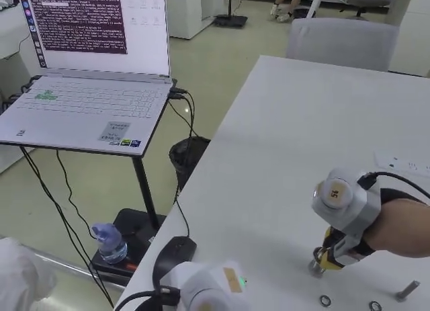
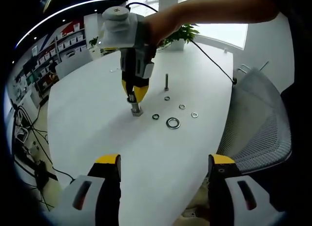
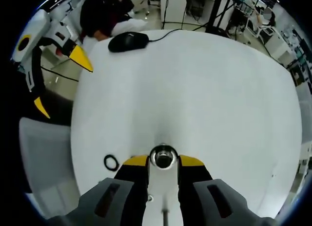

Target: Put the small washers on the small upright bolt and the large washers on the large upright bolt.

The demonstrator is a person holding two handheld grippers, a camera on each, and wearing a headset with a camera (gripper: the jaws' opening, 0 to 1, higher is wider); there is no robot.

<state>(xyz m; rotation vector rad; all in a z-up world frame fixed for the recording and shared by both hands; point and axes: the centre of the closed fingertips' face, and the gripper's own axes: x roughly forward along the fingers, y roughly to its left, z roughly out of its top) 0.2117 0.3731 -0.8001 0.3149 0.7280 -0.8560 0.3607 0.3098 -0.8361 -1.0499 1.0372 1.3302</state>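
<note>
The large upright bolt (image 1: 316, 267) (image 2: 136, 110) stands near the front of the white table (image 1: 282, 163). My right gripper (image 1: 324, 260) (image 2: 132, 99) (image 3: 164, 161) points straight down onto its top, shut on a round large washer (image 3: 163, 156) held between the yellow tips. To the right stands the small upright bolt (image 1: 408, 290) (image 2: 166, 81). Loose small washers (image 2: 182, 107) and one large washer (image 2: 172, 122) lie flat close to the bolts, and a dark washer (image 3: 111, 162) lies beside the right jaws. My left gripper (image 2: 165, 160) (image 1: 208, 287) hangs open and empty at the table's near edge.
A black mouse (image 1: 173, 254) (image 3: 129, 40) with its cable lies at the table's corner. An open laptop (image 1: 87, 103) stands on a stand to the left. A white power strip (image 1: 403, 164) sits at the right edge. A grey chair (image 1: 342, 42) is at the far end.
</note>
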